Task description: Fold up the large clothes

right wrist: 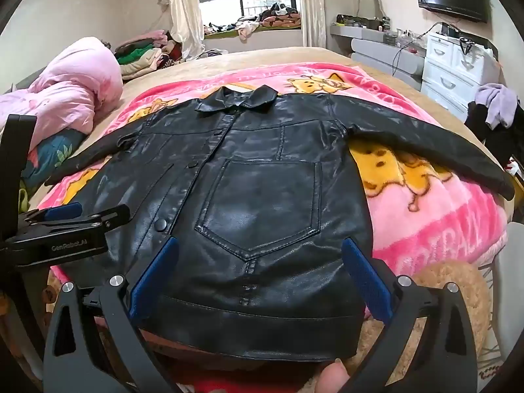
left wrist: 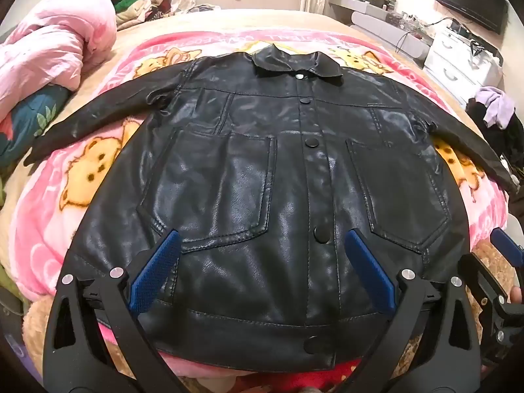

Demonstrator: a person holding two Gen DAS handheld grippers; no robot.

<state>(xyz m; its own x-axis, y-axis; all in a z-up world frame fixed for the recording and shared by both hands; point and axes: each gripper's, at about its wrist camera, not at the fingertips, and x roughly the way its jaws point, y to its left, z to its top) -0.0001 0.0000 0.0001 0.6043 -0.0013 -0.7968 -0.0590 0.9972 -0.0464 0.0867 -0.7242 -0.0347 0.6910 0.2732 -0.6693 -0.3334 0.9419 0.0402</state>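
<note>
Left wrist view shows my left gripper (left wrist: 262, 242) hanging over the near hem of a black leather jacket (left wrist: 255, 177), its blue fingers (left wrist: 157, 268) spread as wide as they go with nothing caught between them, only the jacket's front lying beneath. The jacket lies face up and buttoned on a pink cartoon blanket (left wrist: 59, 196) that covers the bed (left wrist: 229, 19), collar (left wrist: 294, 62) at the far end, hem toward me, both sleeves stretched out to left and right. A row of dark snap buttons (left wrist: 322, 233) runs down its middle, and a large patch pocket (left wrist: 216, 190) sits on each side of them. At the right edge of this view I see part of my right gripper (left wrist: 507, 252), just beside the jacket's near right corner. From the right wrist view, my right gripper (right wrist: 260, 245) hovers over the right half of the jacket (right wrist: 262, 196), near the hem, its jaws likewise wide apart and empty, framing the pointed bottom of the right pocket (right wrist: 262, 203). My left gripper (right wrist: 65, 226) shows at the left of that view, above the jacket's near left part. The right sleeve (right wrist: 442, 150) reaches out across the blanket (right wrist: 425, 222) toward the bed's right side. A bundled pink quilt (right wrist: 72, 98) lies at the far left of the bed, well apart from the jacket, and a white drawer unit (right wrist: 452, 75) stands at the far right.
</note>
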